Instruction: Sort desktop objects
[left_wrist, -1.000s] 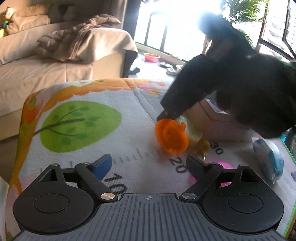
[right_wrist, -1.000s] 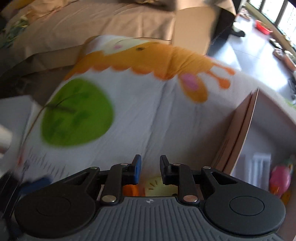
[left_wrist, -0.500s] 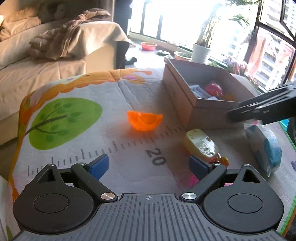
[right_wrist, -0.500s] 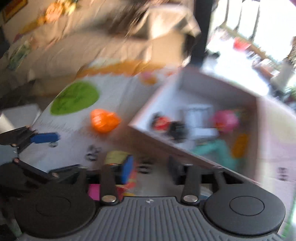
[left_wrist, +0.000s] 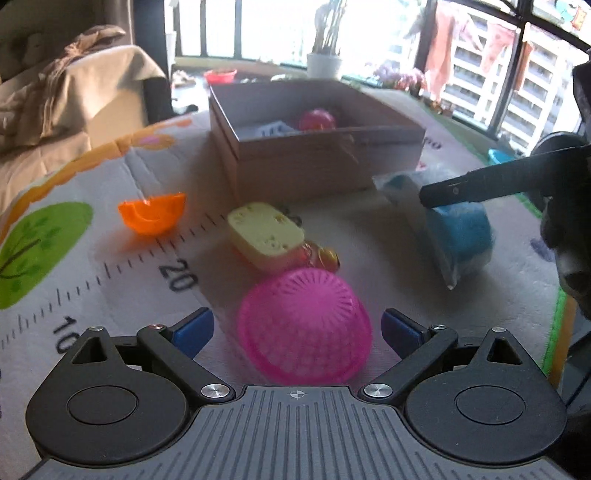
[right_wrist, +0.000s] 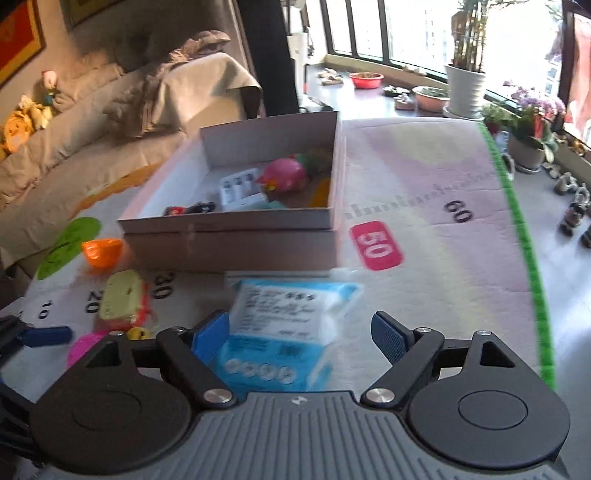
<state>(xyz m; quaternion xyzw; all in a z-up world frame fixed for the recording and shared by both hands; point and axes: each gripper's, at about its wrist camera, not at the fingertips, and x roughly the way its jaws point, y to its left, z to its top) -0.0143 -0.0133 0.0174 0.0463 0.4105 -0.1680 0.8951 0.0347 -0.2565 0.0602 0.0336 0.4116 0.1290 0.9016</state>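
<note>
On a printed play mat, an orange plastic half-shell (left_wrist: 153, 218) lies at ten o'clock, a yellow cheese-shaped toy (left_wrist: 266, 236) at centre, and an open cardboard box (left_wrist: 314, 147) at twelve. The left gripper (left_wrist: 297, 326) is spread and opening around an upturned pink mesh plastic basket (left_wrist: 303, 325), pads clear of it. At three o'clock, the right gripper (right_wrist: 301, 332), also opening, straddles a blue-and-white tissue packet (right_wrist: 284, 325). Best: centre each, lower, then squeeze gently

Box (left_wrist: 317, 162) sits at 12 o'clock on mat (left_wrist: 110, 258); half-shell cup (left_wrist: 153, 216) at 10, cheese-shaped toy (left_wrist: 266, 236) center. Upturned basket (left_wrist: 303, 325) at 6, w/ tissue pack (left_wrist: 454, 229) at 3.
</note>
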